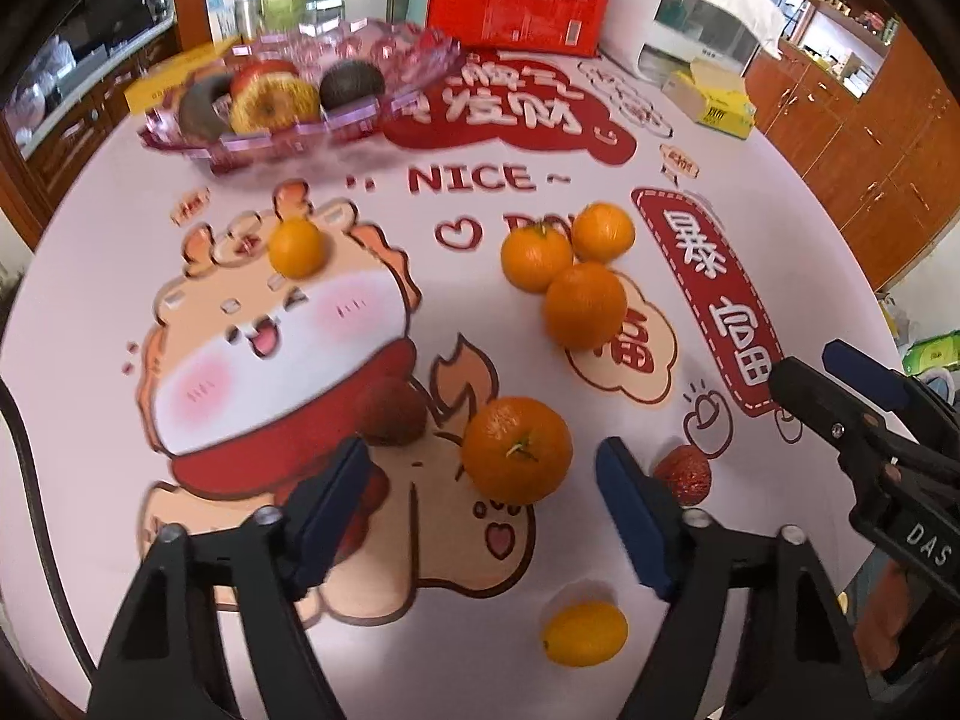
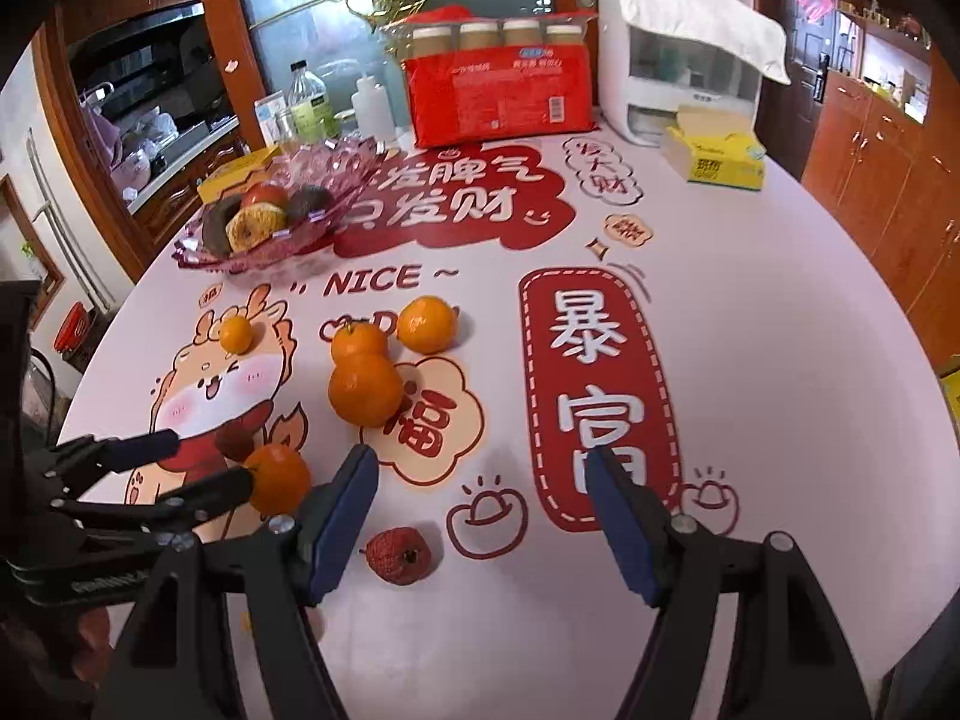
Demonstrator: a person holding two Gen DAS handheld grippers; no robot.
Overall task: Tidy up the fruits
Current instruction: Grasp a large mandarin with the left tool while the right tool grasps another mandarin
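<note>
Two close wrist views, angled steeply down over one shared tablecloth (image 1: 540, 138), left view beside right.

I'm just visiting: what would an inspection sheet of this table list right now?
Surface: round table under a cartoon-printed cover.
Job's things: loose oranges, nearest one; three clustered; lychee; pink fruit tray holding fruit.
Clutter: red package, yellow box, bottles, white appliance.
Grippers: left tongs open around the nearest orange, not pressing; right tongs open, empty.
Cables: dark cord at the left edge.
Surroundings: wooden cabinets.
</note>
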